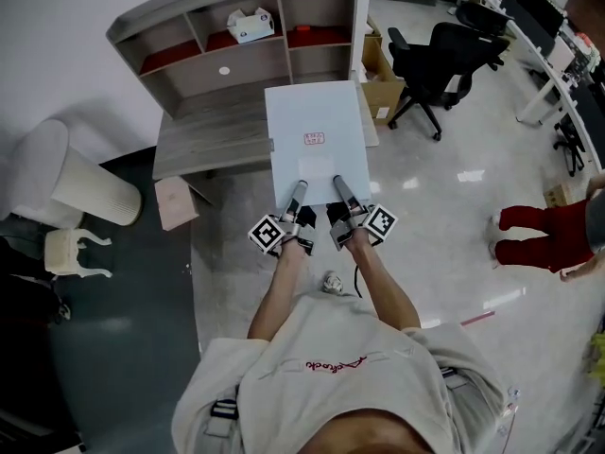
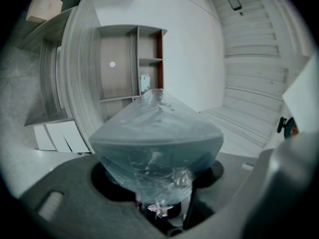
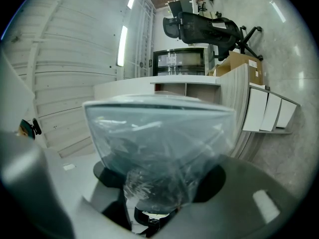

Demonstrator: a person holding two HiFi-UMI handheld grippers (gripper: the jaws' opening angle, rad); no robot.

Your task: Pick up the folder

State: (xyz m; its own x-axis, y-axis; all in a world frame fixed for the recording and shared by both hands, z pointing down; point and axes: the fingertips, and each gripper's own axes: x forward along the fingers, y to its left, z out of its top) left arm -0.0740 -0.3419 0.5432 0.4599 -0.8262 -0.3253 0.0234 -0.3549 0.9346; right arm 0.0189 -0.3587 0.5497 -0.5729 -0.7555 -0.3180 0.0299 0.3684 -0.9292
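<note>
A pale blue, translucent plastic folder (image 1: pixel 317 130) with a small red label is held flat in the air over the front of the grey desk (image 1: pixel 213 135). My left gripper (image 1: pixel 296 195) and right gripper (image 1: pixel 340 189) are side by side on its near edge, each shut on it. In the left gripper view the folder (image 2: pixel 159 138) fills the middle, its crinkled edge pinched in the left gripper (image 2: pixel 162 203). Seen from the right gripper, the folder (image 3: pixel 159 138) likewise runs down into the right gripper (image 3: pixel 149 203). The pads themselves are hidden by the plastic.
The desk carries a shelf hutch with a tissue box (image 1: pixel 250 24). A cardboard box (image 1: pixel 383 88) and a black office chair (image 1: pixel 440 60) stand to the right. A white ribbed bin (image 1: pixel 90 192) and a pink box (image 1: pixel 175 201) sit left. A person in red trousers (image 1: pixel 544 235) stands at the far right.
</note>
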